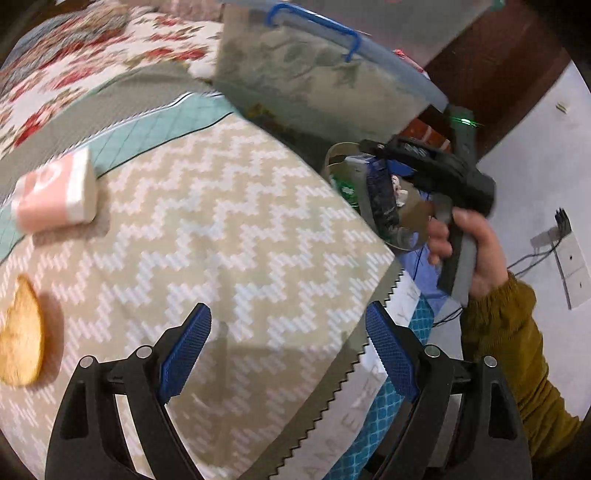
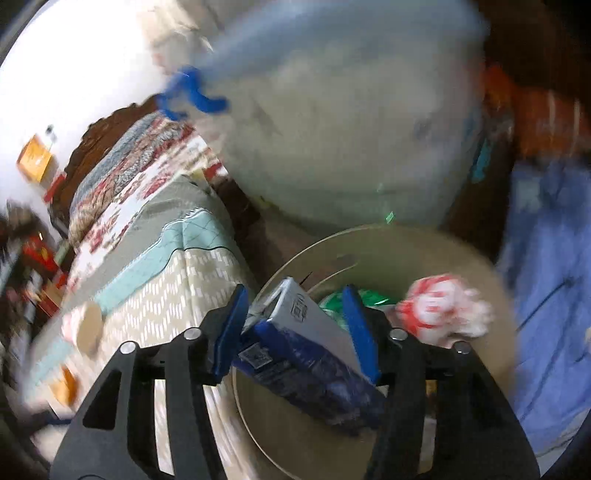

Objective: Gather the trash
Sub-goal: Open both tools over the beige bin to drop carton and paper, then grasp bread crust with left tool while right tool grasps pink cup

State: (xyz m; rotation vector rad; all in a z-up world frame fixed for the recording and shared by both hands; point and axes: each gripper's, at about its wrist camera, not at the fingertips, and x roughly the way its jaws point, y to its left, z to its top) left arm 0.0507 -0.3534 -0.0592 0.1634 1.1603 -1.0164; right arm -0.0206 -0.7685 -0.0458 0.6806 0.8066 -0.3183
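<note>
Two grippers work: right gripper (image 2: 295, 328) hangs over the bin (image 2: 424, 240), its jaws loosely around a blue carton (image 2: 314, 354) for dropping; left gripper (image 1: 288, 347) gapes empty.

Beige-and-white zigzag woven bed cover (image 1: 207, 236) fills the left wrist view's centre. At 11 o'clock, a red-flowered white quilt (image 1: 92, 62), with a teal quilted cloth strip (image 1: 147, 129) between the two. At 12 to 1 o'clock, a translucent grey plastic storage box (image 1: 314, 81) with a blue clip handle (image 1: 314, 22). At 3 o'clock, a white wall socket with black cables (image 1: 561, 236). Right wrist view: blue fabric (image 2: 546, 295) at 3 o'clock, heavily blurred.
</note>
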